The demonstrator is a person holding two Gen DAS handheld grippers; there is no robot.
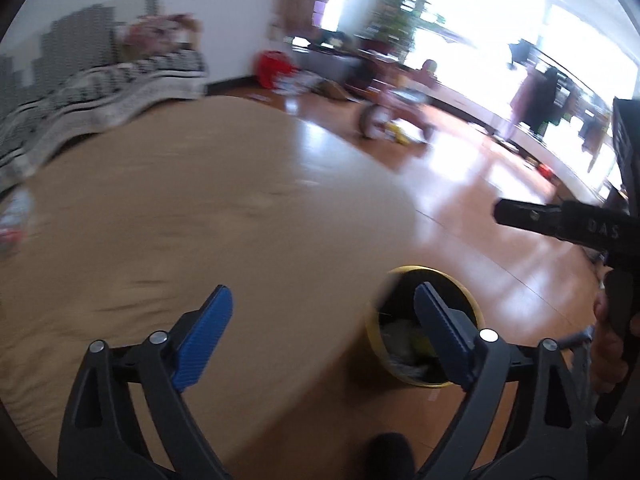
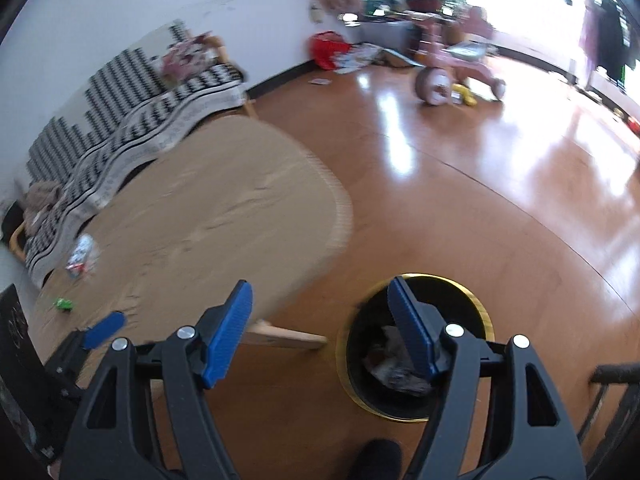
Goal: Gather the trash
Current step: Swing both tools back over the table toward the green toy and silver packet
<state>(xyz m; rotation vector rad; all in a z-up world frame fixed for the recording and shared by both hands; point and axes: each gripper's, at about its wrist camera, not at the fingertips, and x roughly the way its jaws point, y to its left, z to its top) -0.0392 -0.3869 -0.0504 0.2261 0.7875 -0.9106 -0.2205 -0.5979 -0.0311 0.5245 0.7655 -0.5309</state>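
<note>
A yellow-rimmed black trash bin (image 2: 474,308) stands on the floor by the table's edge, with crumpled trash (image 2: 400,372) inside; it also shows in the left wrist view (image 1: 468,292). My right gripper (image 2: 320,300) is open and empty above the floor, its right finger over the bin. My left gripper (image 1: 324,308) is open and empty over the table's edge, near the bin. On the table (image 2: 240,200) lie a crumpled plastic wrapper (image 2: 82,258) and a small green scrap (image 2: 64,304), far left. The wrapper shows blurred in the left wrist view (image 1: 16,216).
A round tan wooden table (image 1: 180,200) fills the left. A sofa with a black-and-white cover (image 2: 132,112) stands behind it. A pink tricycle (image 2: 452,72) and toys sit on the glossy wooden floor (image 2: 480,200). A dark shoe tip (image 2: 376,460) is at the bottom.
</note>
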